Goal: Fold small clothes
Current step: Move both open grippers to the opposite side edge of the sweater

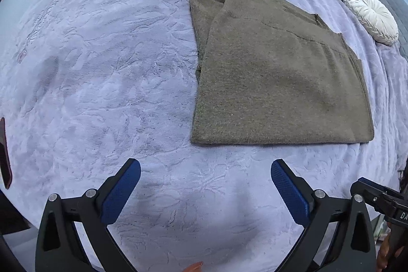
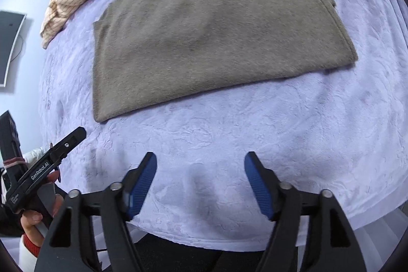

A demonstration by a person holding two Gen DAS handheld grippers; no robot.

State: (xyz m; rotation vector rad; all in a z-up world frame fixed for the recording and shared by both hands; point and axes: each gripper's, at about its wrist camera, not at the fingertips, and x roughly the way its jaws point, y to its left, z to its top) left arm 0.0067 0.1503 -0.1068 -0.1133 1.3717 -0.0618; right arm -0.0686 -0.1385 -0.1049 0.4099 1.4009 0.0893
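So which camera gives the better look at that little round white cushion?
The left wrist view: the round white cushion sits whole at the right edge of the lavender blanket, beyond the folded brown sweater. The right wrist view does not show it at all.

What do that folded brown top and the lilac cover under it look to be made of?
The folded brown sweater looks like a soft knit, perhaps wool or a blend: fuzzy matte face, ribbed hem band. The lilac bedspread seems to be plush fleece with an embossed leafy pattern pressed into its pile.
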